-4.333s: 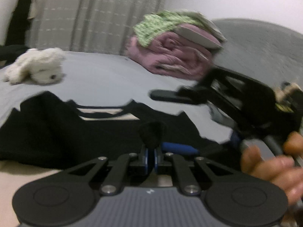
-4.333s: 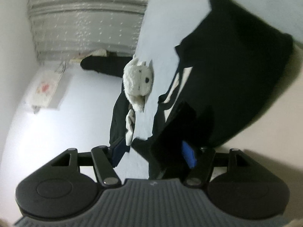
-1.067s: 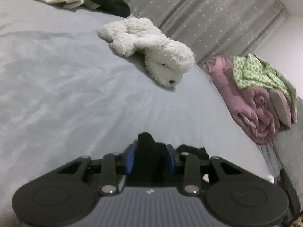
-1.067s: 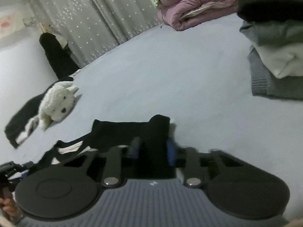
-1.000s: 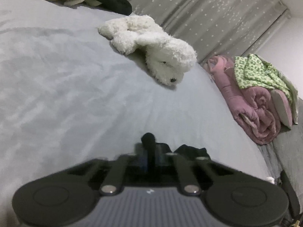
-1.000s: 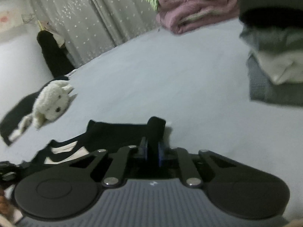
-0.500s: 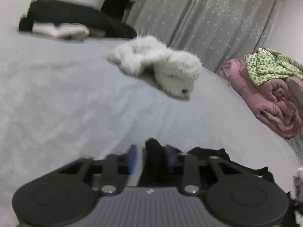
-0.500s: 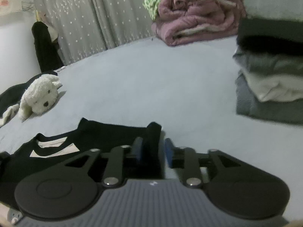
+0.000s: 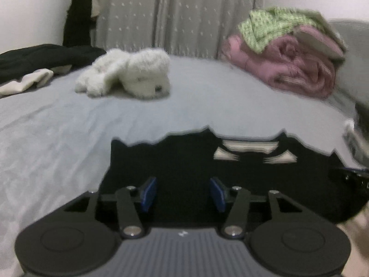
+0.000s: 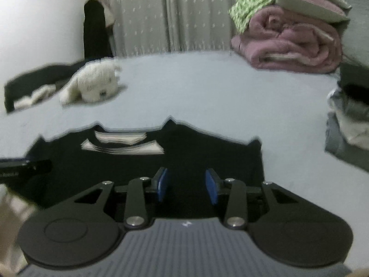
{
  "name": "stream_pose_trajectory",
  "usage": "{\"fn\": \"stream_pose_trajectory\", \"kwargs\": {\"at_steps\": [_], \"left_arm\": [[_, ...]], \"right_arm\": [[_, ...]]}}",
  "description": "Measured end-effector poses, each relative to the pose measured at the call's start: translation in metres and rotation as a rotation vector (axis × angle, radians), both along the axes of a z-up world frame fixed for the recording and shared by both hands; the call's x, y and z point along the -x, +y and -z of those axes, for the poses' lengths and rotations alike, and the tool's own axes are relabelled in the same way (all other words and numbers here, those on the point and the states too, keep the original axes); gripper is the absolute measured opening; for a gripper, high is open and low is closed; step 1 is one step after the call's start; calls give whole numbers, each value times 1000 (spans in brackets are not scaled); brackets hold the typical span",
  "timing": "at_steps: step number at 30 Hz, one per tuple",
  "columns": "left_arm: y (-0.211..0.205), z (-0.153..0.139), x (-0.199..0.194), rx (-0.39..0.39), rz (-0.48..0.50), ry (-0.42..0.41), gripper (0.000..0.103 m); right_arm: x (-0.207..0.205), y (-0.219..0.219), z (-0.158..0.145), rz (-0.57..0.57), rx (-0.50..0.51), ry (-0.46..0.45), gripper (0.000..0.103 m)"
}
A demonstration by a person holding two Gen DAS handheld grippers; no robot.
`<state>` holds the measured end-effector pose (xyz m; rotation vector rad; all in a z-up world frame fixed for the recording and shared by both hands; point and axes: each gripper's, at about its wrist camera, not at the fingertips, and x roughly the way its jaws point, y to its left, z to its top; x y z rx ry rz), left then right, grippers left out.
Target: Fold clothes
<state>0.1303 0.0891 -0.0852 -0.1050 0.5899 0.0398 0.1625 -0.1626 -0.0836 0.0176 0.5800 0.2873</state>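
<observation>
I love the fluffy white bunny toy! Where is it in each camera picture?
Left wrist view: the white plush toy lies on the grey bed left of centre, above the black garment.
Right wrist view: the toy lies at the far left.
Shared landmark: the pink rolled blanket, upper right in both.

A black garment (image 9: 189, 159) lies spread flat on the grey bed sheet (image 9: 57, 138), its far edge uneven with small peaks; pale cream stripes or a label show at its neckline, right of centre in the left wrist view, left of centre in the right wrist view (image 10: 214, 152); both views are blurred, so finer detail cannot be told.
</observation>
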Motion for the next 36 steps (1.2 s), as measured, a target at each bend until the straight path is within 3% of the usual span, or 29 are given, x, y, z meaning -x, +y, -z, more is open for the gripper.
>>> {"fn": "stream_pose_trajectory", "kwargs": {"at_steps": [3,7,10,17,23,30,36], "left_arm": [[11,1,1,36,-8,9,55],[14,-2,12,20,-14,15,55],[13,-7,23,22,-29,24,56],[17,-25,53,110,-43,44,68],[18,-27,82,129,-30,114,71],[19,-25,118,129,34,199,72],[25,-21,148,132,95,243,72]], "right_arm": [[0,-11,8,23,-5,28,37],[4,-27,-1,39,-17,47,34],[16,-36,-10,57,-26,43,44],[45,-63,-22,95,-132,81,46],[71,-70,-33,83,-142,138,59],[106,-73,-35,21,-116,198,60],[130,-88,-25,36,-105,252,60]]}}
